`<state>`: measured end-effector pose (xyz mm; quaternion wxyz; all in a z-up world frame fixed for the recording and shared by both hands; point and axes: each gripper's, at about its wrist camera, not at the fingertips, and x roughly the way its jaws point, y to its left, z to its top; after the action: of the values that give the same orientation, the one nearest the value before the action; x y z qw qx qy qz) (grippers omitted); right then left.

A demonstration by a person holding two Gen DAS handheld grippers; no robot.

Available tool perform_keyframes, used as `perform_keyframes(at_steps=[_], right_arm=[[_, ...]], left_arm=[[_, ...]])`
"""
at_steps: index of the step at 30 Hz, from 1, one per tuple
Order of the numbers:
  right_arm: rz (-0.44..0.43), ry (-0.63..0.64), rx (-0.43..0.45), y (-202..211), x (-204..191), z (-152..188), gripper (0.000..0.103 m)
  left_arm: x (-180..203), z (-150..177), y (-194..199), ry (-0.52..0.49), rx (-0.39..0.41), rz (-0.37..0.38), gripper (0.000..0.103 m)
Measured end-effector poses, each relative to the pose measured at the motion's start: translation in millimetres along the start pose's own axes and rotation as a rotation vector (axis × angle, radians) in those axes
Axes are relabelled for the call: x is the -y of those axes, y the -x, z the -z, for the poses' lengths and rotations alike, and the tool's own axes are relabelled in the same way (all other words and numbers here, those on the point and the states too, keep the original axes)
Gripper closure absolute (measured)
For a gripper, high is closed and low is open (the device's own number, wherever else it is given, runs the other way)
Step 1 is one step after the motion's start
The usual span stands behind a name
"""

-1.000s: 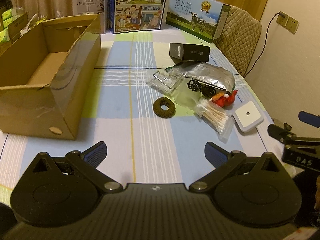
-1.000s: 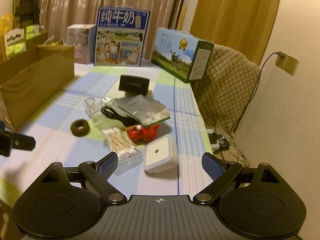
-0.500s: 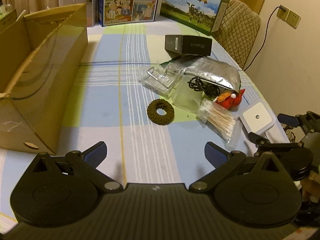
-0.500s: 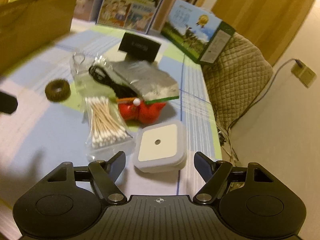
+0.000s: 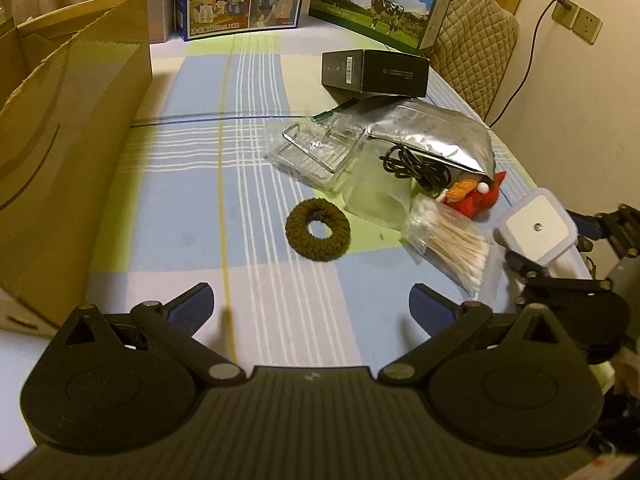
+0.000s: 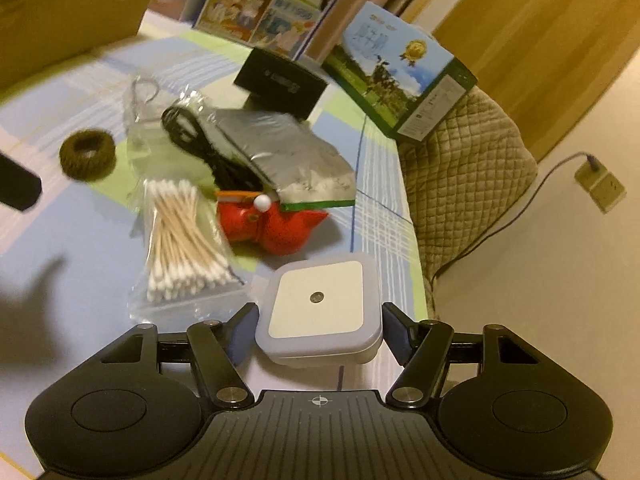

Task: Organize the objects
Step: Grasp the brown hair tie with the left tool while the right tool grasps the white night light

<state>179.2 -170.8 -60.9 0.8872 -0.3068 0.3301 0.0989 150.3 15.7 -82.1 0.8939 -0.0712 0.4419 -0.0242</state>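
Observation:
A white square plug-in light (image 6: 320,304) lies near the table's right edge, and my right gripper (image 6: 318,316) is shut on its two sides. In the left wrist view the same light (image 5: 536,228) sits between the right gripper's fingers (image 5: 518,262). My left gripper (image 5: 312,304) is open above the checked cloth, just short of a brown hair tie (image 5: 318,229). Nearby lie a bag of cotton swabs (image 5: 452,246), a red plush toy (image 5: 476,196), a black cable (image 5: 412,164), a silver foil bag (image 5: 436,136) and a black box (image 5: 376,70).
An open cardboard box (image 5: 72,140) stands along the left side. Milk cartons (image 5: 376,0) stand at the back of the table. A clear bag with a wire rack (image 5: 320,148) and a clear cup (image 5: 376,196) lie mid-table. A quilted chair (image 6: 460,168) is beyond the right edge.
My right gripper has moved forward and down over the white light and narrowed until its fingers touch it. My left gripper has moved forward towards the hair tie and is still open.

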Motion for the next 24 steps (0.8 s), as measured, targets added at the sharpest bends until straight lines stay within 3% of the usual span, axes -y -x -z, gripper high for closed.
perform_keyframes(at_steps=[4, 12, 14, 18, 20, 23, 24], right_arm=[[-0.038, -0.117, 0.012, 7, 15, -8, 0.04], [-0.092, -0.228, 0.008, 14, 26, -18, 0.04], [-0.098, -0.236, 0.005, 16, 25, -17, 0.04], [-0.103, -0.251, 0.003, 16, 25, -16, 0.04], [-0.108, -0.261, 0.003, 17, 26, -15, 0.04], [-0.113, -0.273, 0.006, 19, 27, -15, 0.04], [-0.117, -0.279, 0.007, 20, 27, -15, 0.04]], left_arm=[[-1, -6, -10, -0.027, 0.042, -0.01, 0.001], [7, -18, -35, -0.112, 0.083, -0.018, 0.024], [10, -19, -41, -0.139, 0.081, -0.025, 0.037], [14, -19, -50, -0.177, 0.076, -0.046, 0.052], [14, -20, -50, -0.179, 0.083, -0.043, 0.07], [16, -20, -48, -0.175, 0.069, -0.03, 0.085], [17, -20, -46, -0.179, 0.063, -0.03, 0.086]])
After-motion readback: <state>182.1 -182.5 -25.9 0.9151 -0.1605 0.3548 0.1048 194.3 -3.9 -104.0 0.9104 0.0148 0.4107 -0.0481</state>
